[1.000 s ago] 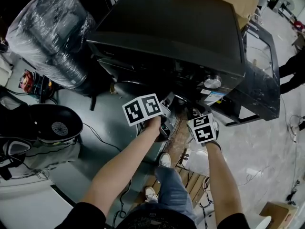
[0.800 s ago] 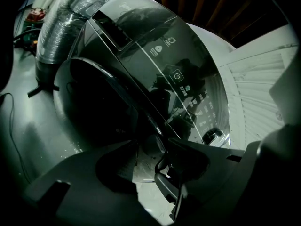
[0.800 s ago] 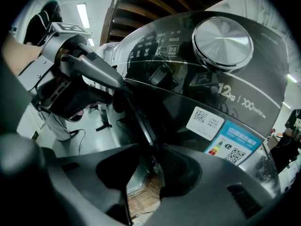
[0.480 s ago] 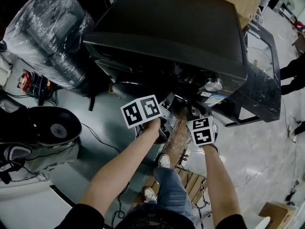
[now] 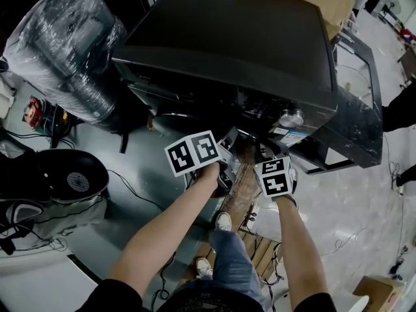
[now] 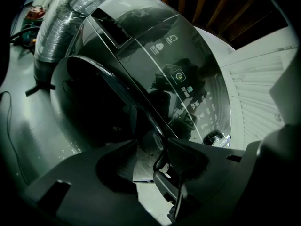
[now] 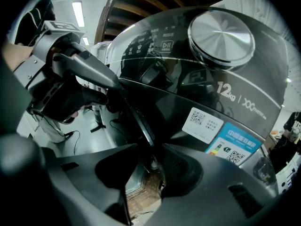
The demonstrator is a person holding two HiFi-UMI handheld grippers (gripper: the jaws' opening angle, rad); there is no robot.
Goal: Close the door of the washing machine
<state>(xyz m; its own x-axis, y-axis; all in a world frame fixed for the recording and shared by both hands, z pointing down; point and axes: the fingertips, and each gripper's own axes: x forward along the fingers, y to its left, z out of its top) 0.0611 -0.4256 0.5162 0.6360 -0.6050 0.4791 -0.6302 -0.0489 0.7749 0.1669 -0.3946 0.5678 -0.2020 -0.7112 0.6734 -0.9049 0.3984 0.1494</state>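
- One glossy black front-loading washing machine [image 5: 234,38], with one round dark glass door [image 6: 103,107] on its near front and one silver dial [image 7: 221,32].
- Two grippers, both close to the door.
- Left gripper [image 6: 153,149]: released, jaws apart, gripping nothing.
- Right gripper [image 7: 150,149]: jaws opening wide; the door's thin edge runs toward their gap, unclamped.

Dark top of the washing machine [image 5: 227,38], glossy and catching the light. Its control panel [image 6: 188,93] is mirror-smooth, reflections all over it. At one o'clock in the right gripper view, the knob [image 7: 221,32] is silvery brushed metal. At four o'clock, paper stickers [image 7: 203,121], flat and matt. At ten o'clock in the head view, a bundle [image 5: 65,44] in crinkled, shiny plastic film. Now the left tongs [image 6: 153,147]: matt black plastic, pads [image 6: 186,157] finely ribbed. The floor [image 5: 364,200] is pale and polished.
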